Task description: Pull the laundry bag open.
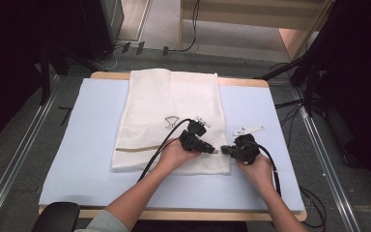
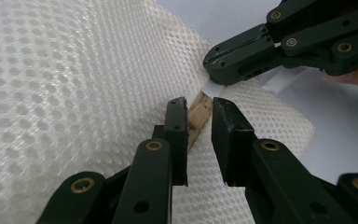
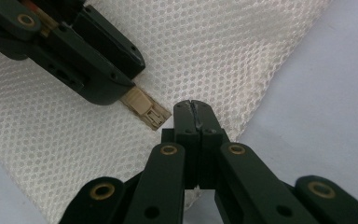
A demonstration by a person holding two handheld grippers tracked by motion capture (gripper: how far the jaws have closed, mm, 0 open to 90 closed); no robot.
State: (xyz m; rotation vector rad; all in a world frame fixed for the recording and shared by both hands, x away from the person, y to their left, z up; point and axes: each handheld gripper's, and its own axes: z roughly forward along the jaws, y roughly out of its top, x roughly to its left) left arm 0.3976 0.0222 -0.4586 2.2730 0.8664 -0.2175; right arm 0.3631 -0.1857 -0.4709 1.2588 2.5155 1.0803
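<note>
1. the white mesh bag (image 1: 169,121) lies flat on the worktop (image 1: 77,159), its zipper pull (image 2: 196,116) at the near right edge.
2. left tool (image 2: 199,114): jaws apart around the pull.
3. right tool (image 3: 195,112): jaws pressed together on the bag's edge, just right of the pull.

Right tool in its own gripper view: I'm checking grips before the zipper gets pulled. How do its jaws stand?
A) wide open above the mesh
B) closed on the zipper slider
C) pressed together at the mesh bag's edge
C: the right tool has its jaws pressed together at the mesh laundry bag's edge, with the beige zipper slider apart to their left.
</note>
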